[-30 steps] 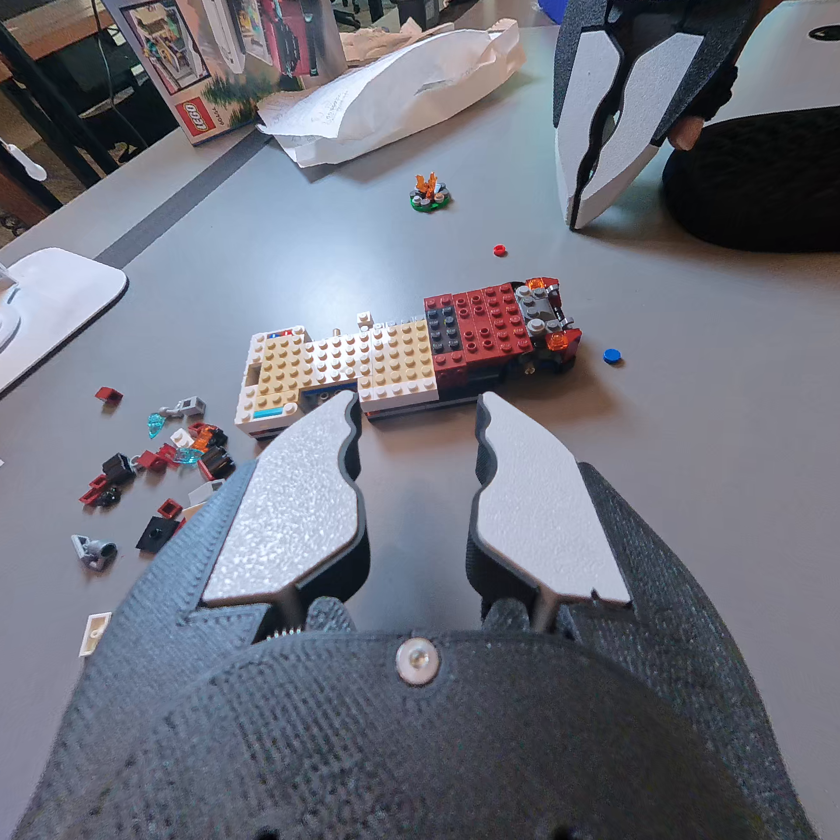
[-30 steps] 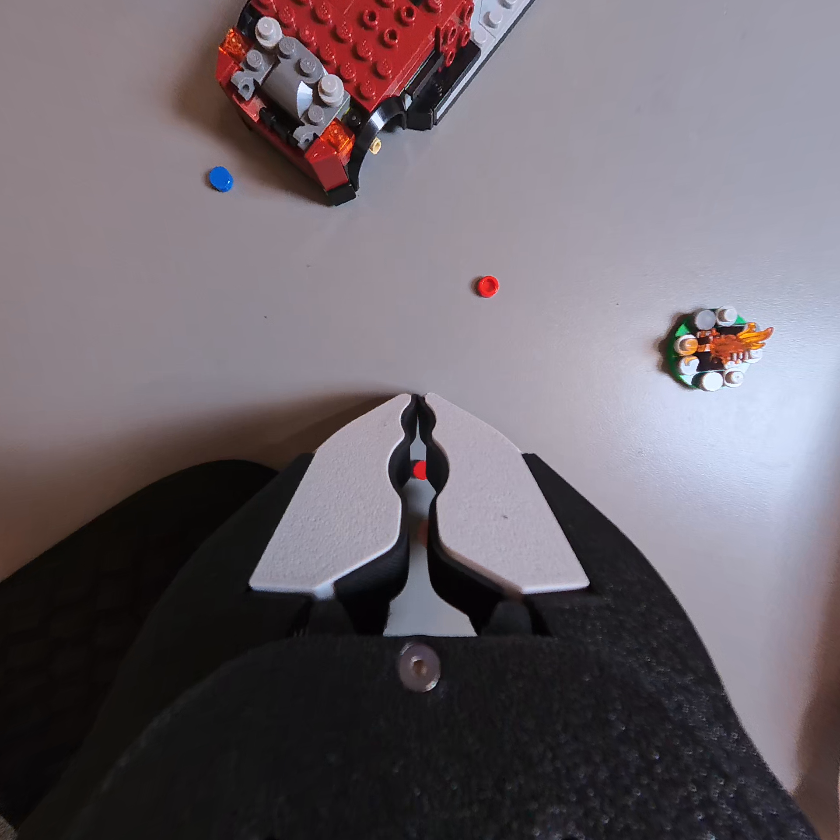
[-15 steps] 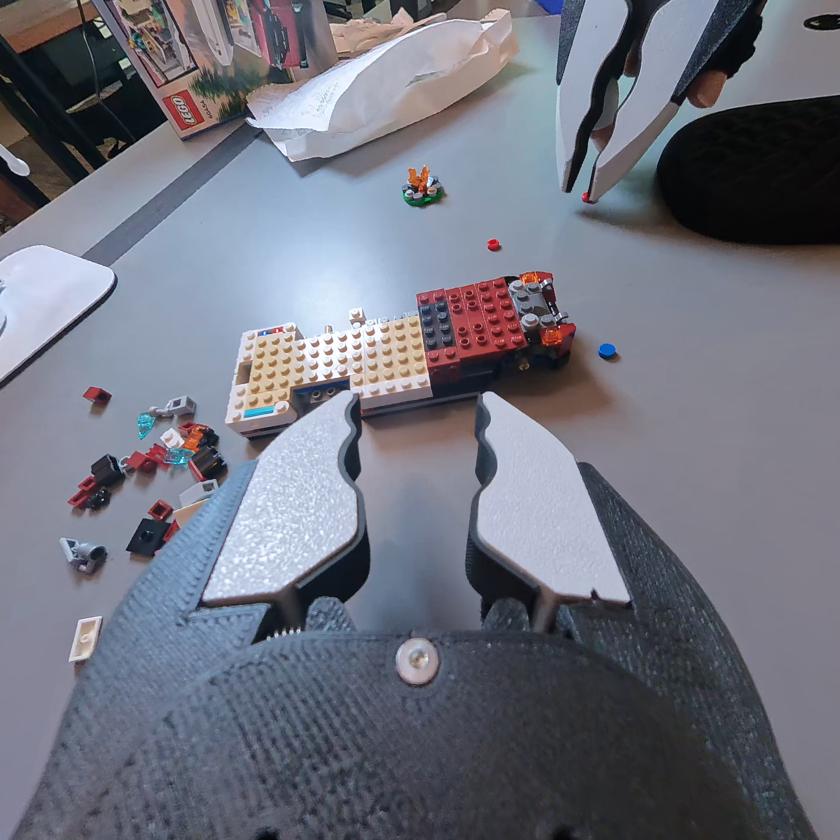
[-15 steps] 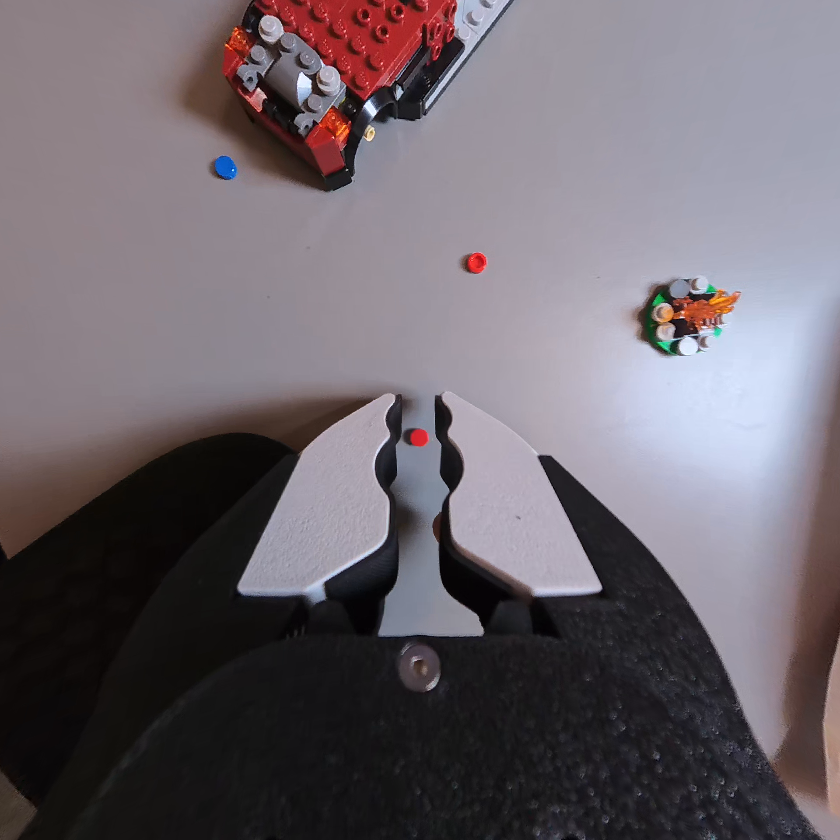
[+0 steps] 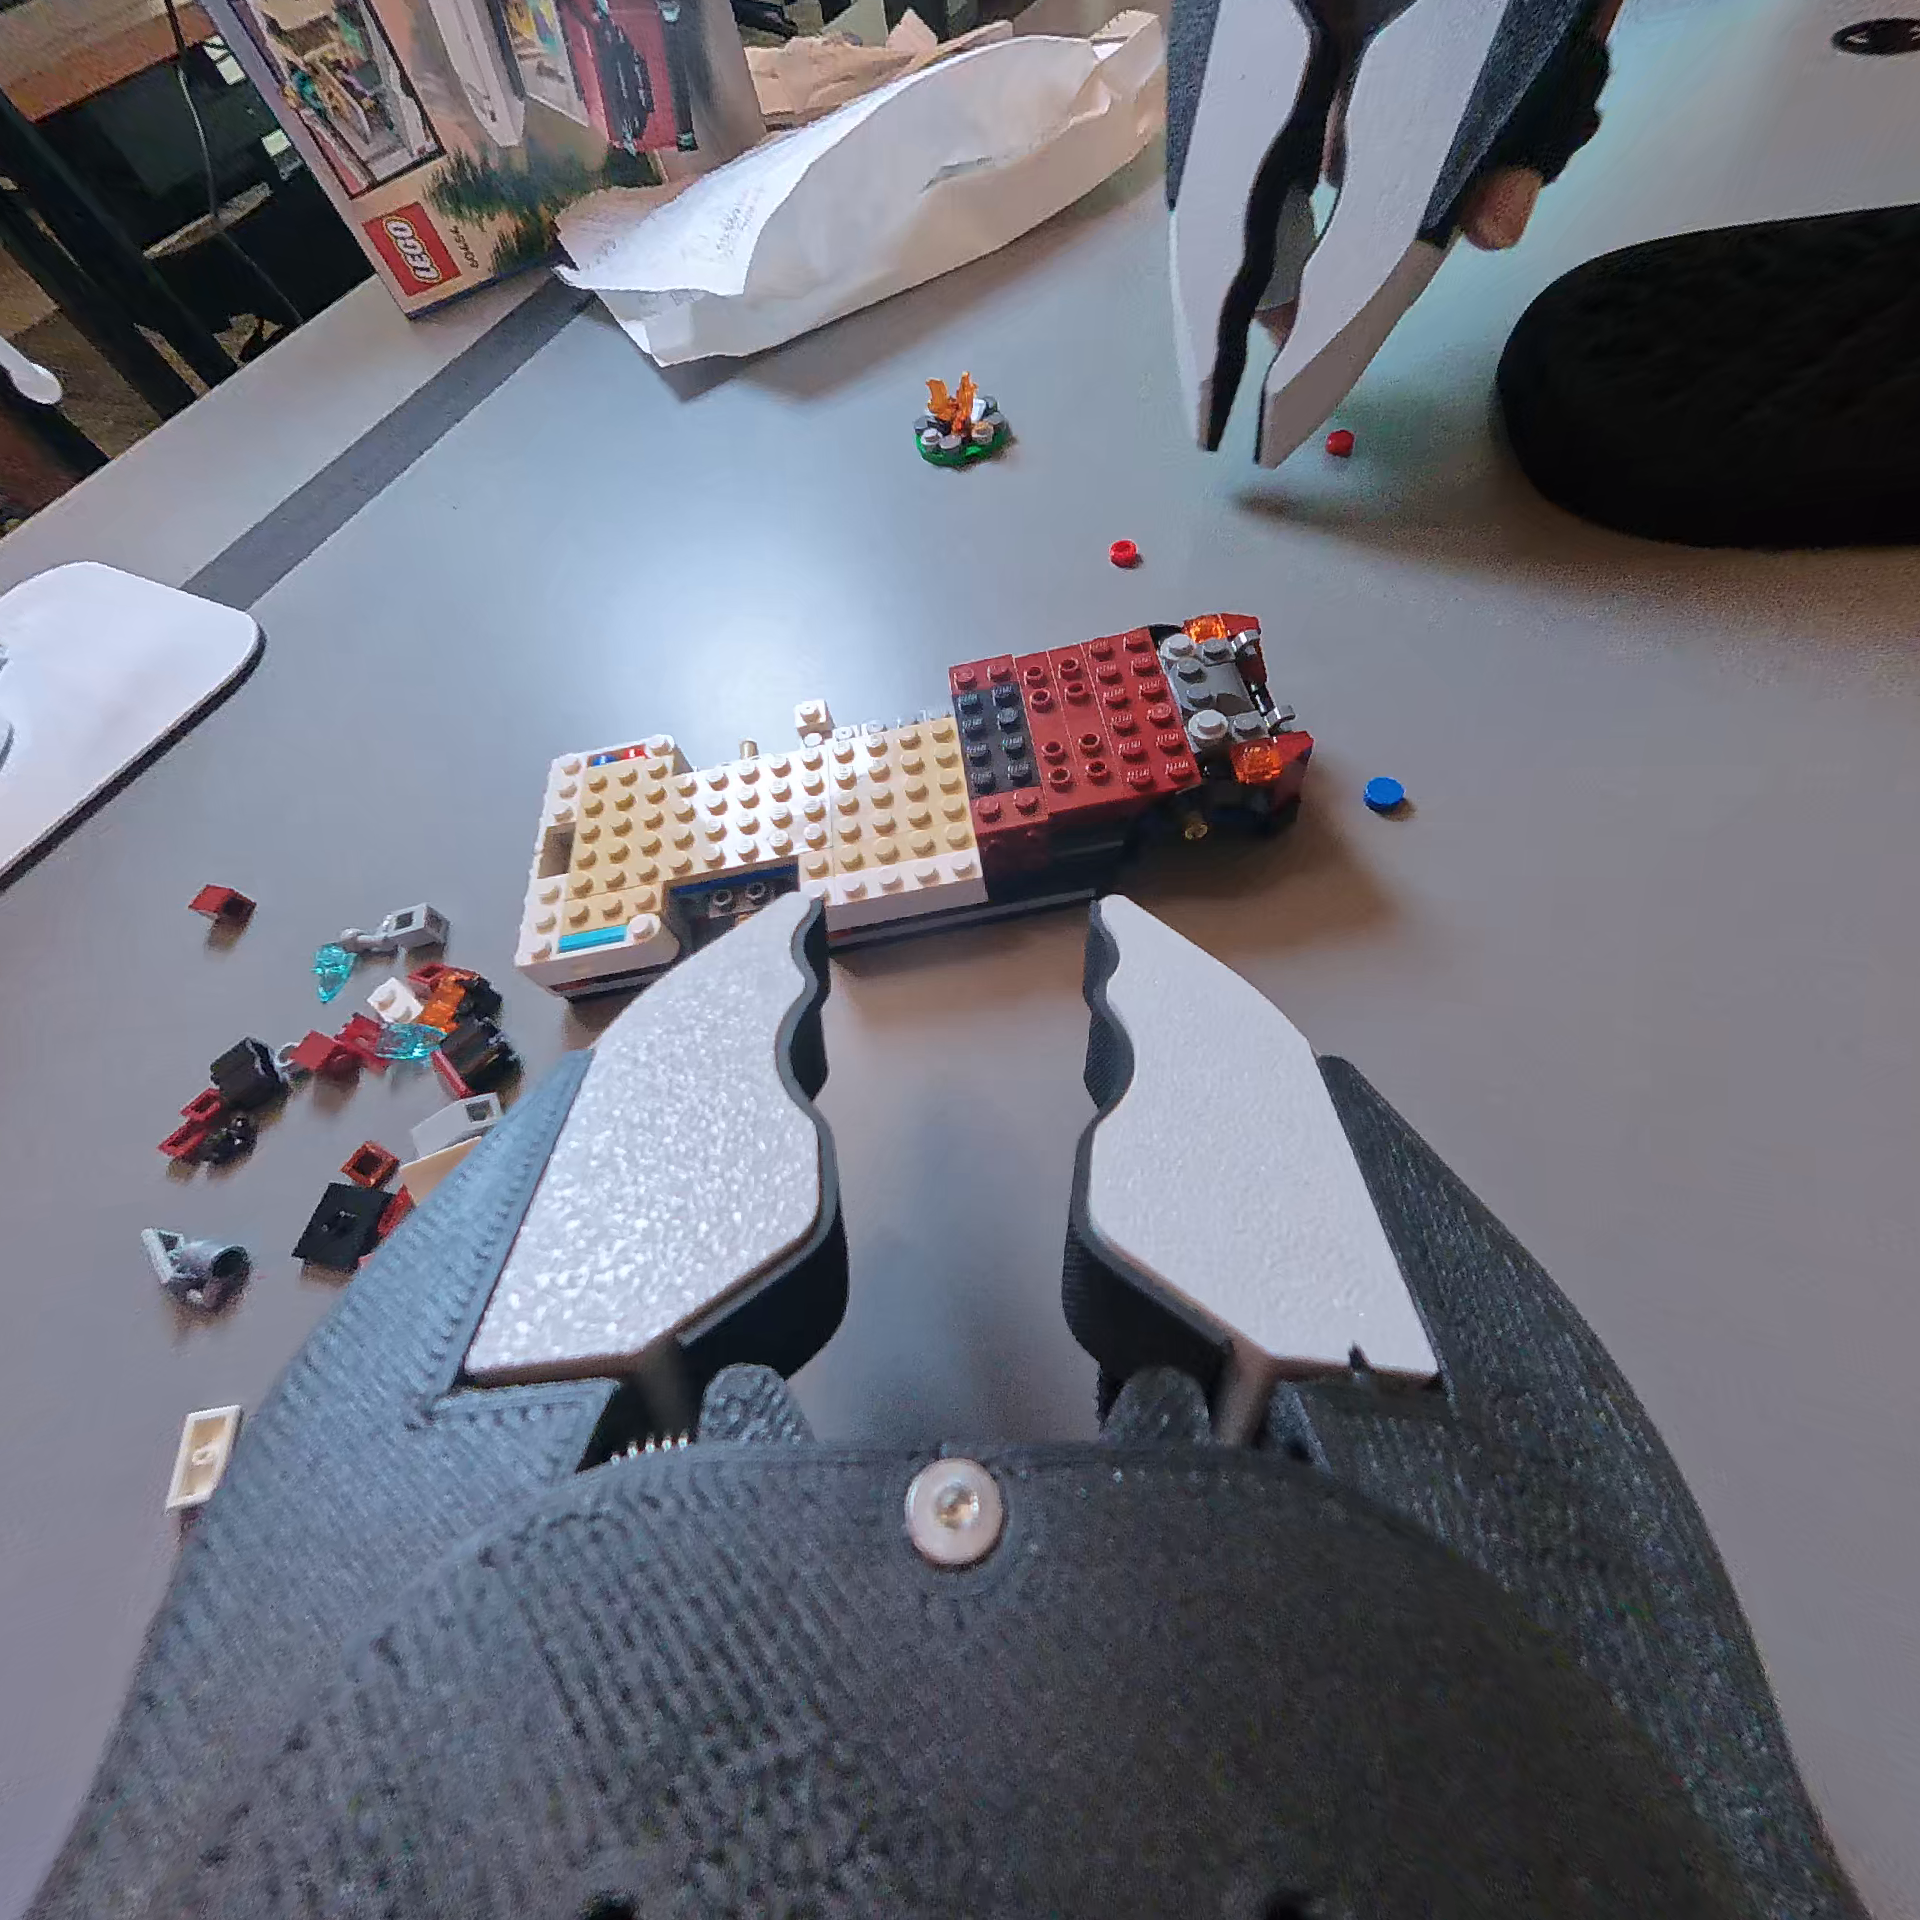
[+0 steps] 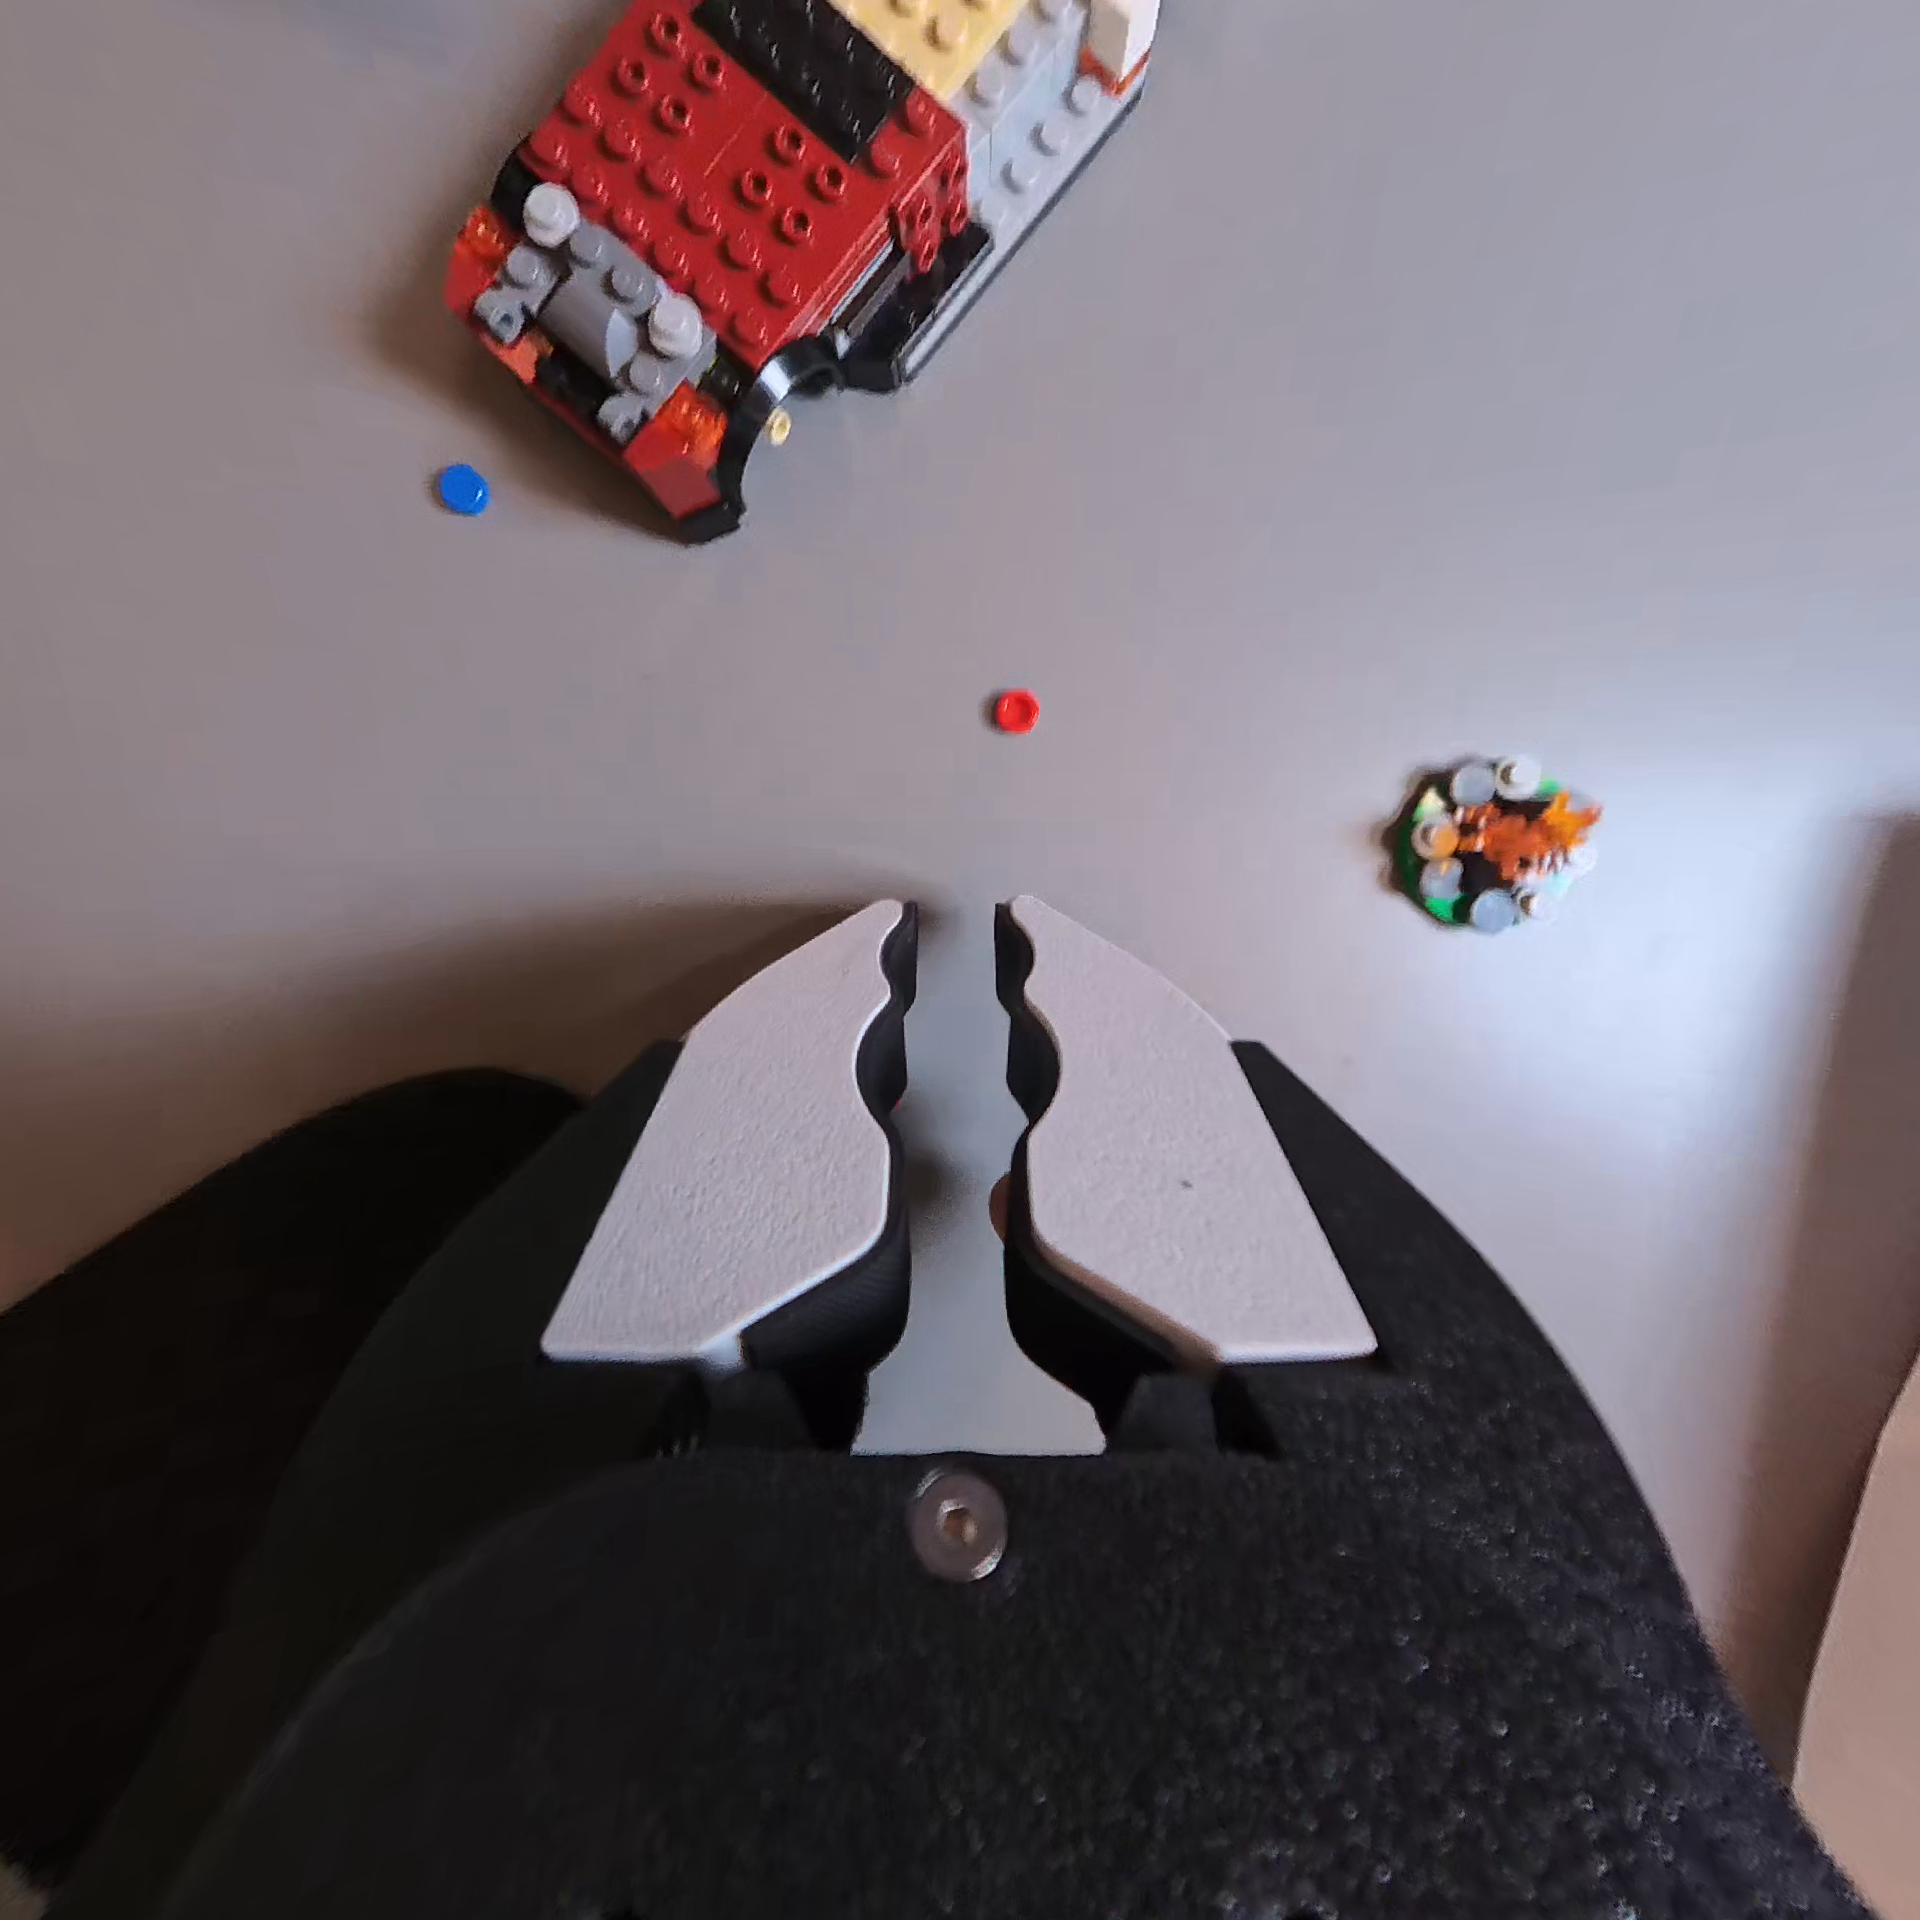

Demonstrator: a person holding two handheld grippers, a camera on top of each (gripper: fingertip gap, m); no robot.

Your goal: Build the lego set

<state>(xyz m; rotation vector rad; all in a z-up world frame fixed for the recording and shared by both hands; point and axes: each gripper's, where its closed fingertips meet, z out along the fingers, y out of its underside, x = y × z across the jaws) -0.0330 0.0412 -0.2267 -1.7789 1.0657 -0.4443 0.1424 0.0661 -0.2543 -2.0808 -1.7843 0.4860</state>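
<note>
left gripper (image 5: 951, 920): jaws wide apart, nothing between them, tips just short of the near edge of the brick vehicle (image 5: 914, 790) on the grey table (image 5: 1558, 1039). right gripper (image 5: 1236, 452): jaws slightly apart, empty, tips near the table. one red round stud (image 5: 1340, 444) lies just beside those tips, outside the gap; a second red stud (image 6: 1015, 711) lies ahead, a blue stud (image 6: 461, 488) and a small campfire piece (image 6: 1496, 842) farther off. risk: studs are small and flat; closing off-centre would likely flick one away. a low left gripper could nudge the vehicle.
</note>
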